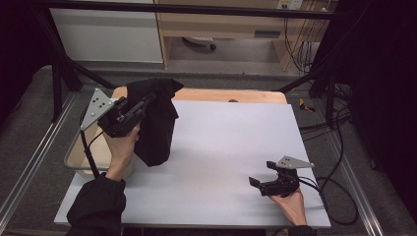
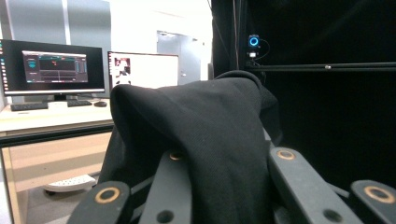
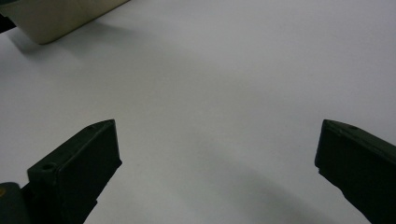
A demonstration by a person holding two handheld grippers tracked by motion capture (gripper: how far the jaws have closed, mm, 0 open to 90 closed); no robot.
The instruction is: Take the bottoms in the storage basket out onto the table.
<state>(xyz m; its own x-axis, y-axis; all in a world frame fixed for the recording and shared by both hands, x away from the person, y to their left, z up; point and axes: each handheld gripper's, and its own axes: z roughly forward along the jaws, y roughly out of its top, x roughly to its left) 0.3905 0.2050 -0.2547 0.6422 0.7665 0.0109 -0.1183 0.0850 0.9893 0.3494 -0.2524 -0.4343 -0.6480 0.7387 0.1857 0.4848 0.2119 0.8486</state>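
At the bench's (image 1: 221, 147) nine o'clock edge a pale bin (image 1: 78, 160) sits just below the raised left tool (image 1: 147, 101), whose jaws are clamped on a black cloth (image 1: 157, 123) that hangs from them, its lower end down near the white surface beside the bin. From the cloth toward three o'clock the white surface lies bare. At five o'clock, near the front edge, the right tool (image 1: 258, 179) rests low, its jaws spread wide around nothing.
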